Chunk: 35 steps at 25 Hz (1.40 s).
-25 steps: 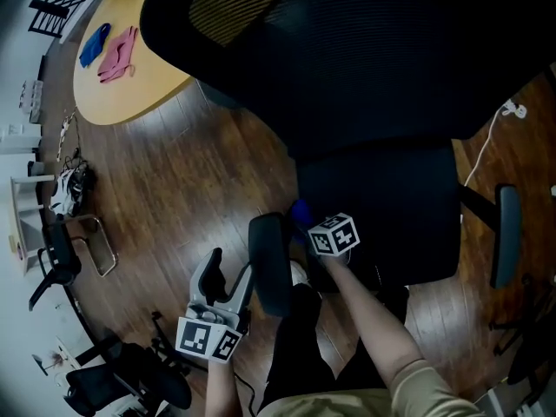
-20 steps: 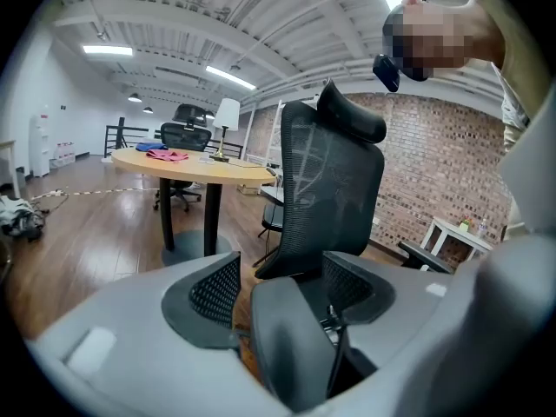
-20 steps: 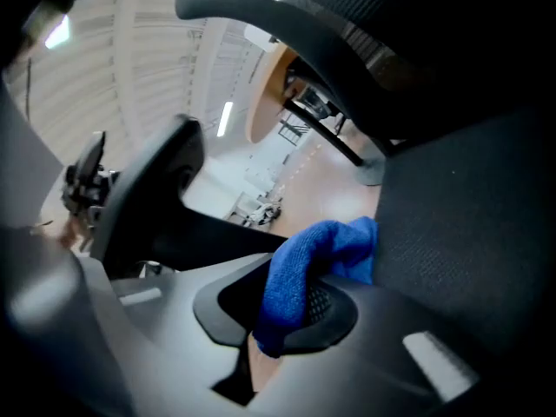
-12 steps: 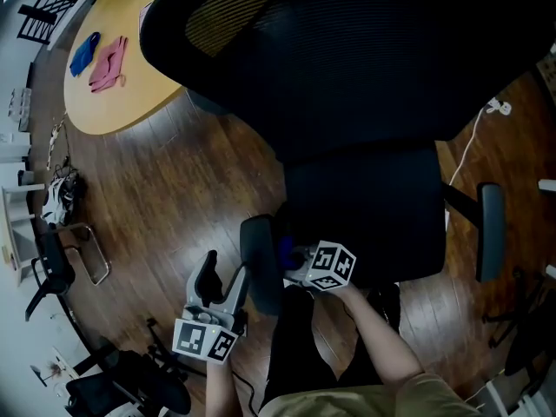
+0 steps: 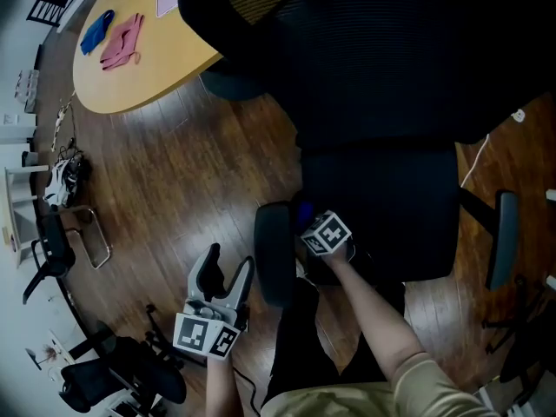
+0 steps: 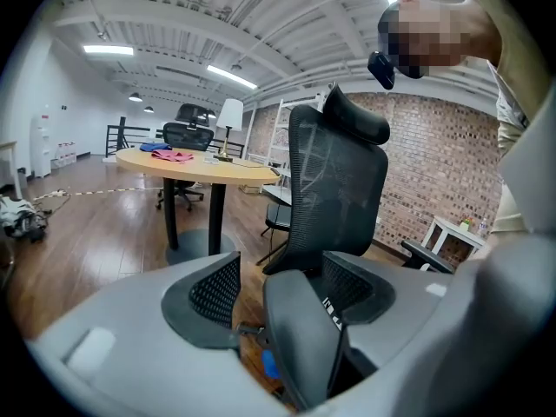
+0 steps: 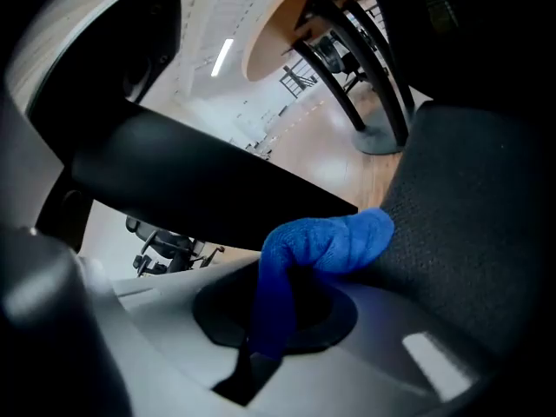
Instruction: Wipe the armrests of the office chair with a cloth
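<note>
Blue cloth point(image 7: 326, 241) juts forward from right gripper point(image 5: 308, 222), beside armrest point(image 5: 271, 254).

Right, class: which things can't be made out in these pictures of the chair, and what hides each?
Blue cloth: in the head view, almost all hidden by the right claw and its marker cube.
Chair base: head view, covered by the seat.
Items on the round table: head view, too small to identify.

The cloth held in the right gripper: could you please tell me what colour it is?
Blue. The cloth shows best in the right gripper view.
</note>
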### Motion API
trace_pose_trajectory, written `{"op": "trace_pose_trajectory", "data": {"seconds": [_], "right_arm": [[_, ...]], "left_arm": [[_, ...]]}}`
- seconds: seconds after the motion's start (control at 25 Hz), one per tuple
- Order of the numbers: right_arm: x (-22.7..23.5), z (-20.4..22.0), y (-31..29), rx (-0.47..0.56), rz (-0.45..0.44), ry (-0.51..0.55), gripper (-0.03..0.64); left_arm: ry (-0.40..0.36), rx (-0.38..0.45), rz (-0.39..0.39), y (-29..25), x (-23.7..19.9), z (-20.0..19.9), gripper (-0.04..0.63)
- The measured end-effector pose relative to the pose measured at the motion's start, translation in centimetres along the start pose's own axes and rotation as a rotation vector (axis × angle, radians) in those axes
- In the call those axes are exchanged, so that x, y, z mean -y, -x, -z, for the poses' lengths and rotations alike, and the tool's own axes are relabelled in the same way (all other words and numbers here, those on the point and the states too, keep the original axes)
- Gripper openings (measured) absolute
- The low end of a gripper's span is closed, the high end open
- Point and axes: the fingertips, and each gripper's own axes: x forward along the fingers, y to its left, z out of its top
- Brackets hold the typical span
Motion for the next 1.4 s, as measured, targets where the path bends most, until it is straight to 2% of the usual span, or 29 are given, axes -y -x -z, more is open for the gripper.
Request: {"op": "trace_pose_trajectory", "data": {"seconds": [0.12,0.24,0.36,0.52,0.64,0.76,0.88,0.96,1.04,1.16,1.28,1.4], "right_arm": [[-0.5,-0.3,0.3,0.029,0.011,0.017,0.017],[-0.8,-2.3,5.0,0.188,0.023,-0.008,0.017],[-2.0,-5.1,12.0,0.344,0.084,0.001,0.017],[-6.4,-10.4,21.3,0.463,0.154,0.146,0.017],[-11.1,-15.8,27.3,0.553,0.149,0.260,0.017],[-15.9,-19.3,31.8,0.609,0.132,0.363,0.017],[-17.9,-20.0,33.8,0.607,0.111,0.432,0.017],[-16.3,-19.6,33.2,0.579,0.119,0.407,0.018],[-12.8,-19.0,31.3,0.514,0.154,0.360,0.018],[-6.6,-18.6,26.7,0.419,0.171,0.300,0.018],[-2.3,-18.4,20.3,0.318,0.121,0.247,0.018],[-0.1,-16.3,13.9,0.217,0.059,0.174,0.018]], "left_arm": [[0.017,-0.001,-0.010,0.7,-1.0,0.3,0.287],[0.041,0.017,-0.012,0.7,-1.3,-0.7,0.287],[0.078,0.063,0.004,1.1,-1.2,-3.5,0.287],[0.080,0.150,0.019,2.1,-0.4,-8.9,0.287],[0.072,0.209,0.016,2.9,-0.2,-13.3,0.287],[0.050,0.257,0.019,4.3,0.9,-17.3,0.287],[0.021,0.294,0.015,5.6,2.4,-19.6,0.287],[-0.019,0.286,0.038,5.5,2.5,-19.7,0.287],[-0.030,0.267,0.058,4.7,1.5,-19.2,0.287],[-0.013,0.255,0.089,2.1,-1.7,-17.6,0.287],[-0.008,0.232,0.106,-1.5,-5.7,-15.8,0.287],[0.009,0.177,0.129,-4.3,-8.5,-13.0,0.287]]}}
